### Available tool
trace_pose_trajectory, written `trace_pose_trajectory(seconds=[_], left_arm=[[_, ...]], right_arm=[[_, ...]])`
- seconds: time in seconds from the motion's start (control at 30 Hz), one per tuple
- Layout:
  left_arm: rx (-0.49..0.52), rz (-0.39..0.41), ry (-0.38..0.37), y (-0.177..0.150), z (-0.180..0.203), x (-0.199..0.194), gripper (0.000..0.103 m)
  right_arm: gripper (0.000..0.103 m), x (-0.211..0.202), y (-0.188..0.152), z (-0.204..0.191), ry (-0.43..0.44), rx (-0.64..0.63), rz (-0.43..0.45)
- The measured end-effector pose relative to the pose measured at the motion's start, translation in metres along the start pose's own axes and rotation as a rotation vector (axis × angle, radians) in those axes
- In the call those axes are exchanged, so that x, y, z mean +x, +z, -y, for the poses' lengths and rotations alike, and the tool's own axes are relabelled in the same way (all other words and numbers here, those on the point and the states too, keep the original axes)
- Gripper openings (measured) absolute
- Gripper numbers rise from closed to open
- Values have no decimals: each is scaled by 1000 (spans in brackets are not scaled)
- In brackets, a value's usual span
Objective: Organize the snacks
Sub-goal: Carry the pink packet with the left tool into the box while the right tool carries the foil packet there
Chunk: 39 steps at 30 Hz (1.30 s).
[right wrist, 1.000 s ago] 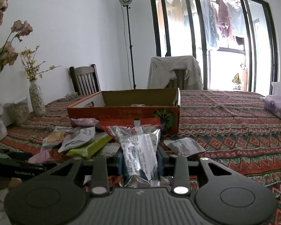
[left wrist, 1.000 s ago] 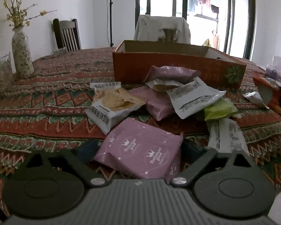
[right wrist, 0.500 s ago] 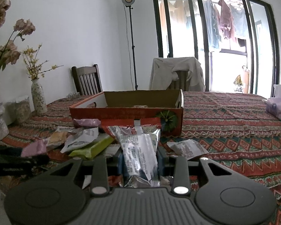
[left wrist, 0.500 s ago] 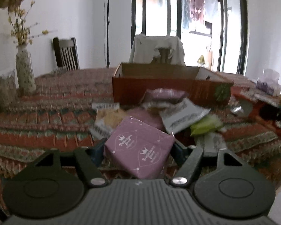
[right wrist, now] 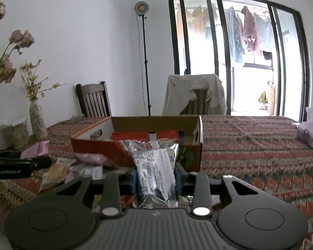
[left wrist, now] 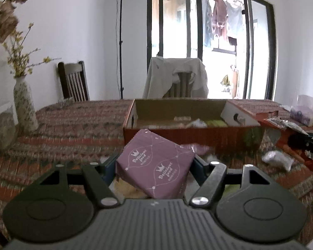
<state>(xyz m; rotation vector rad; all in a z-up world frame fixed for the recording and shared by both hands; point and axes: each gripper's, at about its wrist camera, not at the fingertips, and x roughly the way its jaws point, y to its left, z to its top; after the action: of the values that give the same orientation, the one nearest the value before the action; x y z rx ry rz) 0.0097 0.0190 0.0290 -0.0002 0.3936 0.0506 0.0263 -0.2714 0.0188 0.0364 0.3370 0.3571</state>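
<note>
Daylight from glazed doors [left wrist: 208,48] at rear; panes overexposed, glare washing out balcony. Room evenly lit, shadows soft. Strong fisheye bending, dark vignette at corners. Flowers [left wrist: 4,18] at left edge blurred; surface [left wrist: 73,120] pattern smeared in left view.

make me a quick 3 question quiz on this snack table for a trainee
1. True or false: the left gripper is clamped on a purple packet.
2. What does the right gripper hold? A. a silver packet B. a vase C. a green packet
3. Fill in: inside the cardboard box, some snacks already ____.

Key
1. True; its jaws have just been closing and the purple packet sits between them, off the table.
2. A, the silver packet.
3. lie
</note>
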Motion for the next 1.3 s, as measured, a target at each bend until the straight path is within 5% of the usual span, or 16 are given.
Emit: trace_pose_trajectory(seconds=[0.33, 0.8, 1.3], left_arm=[[9, 66, -36, 52, 15, 51, 71], [-68, 34, -13, 110, 25, 150, 71], [-121, -63, 66, 93, 2, 215, 72]], right_arm=[[34, 51, 43, 6, -27, 3, 60], [34, 154, 105, 18, -39, 26, 73], [34, 225, 71, 33, -54, 81, -73]])
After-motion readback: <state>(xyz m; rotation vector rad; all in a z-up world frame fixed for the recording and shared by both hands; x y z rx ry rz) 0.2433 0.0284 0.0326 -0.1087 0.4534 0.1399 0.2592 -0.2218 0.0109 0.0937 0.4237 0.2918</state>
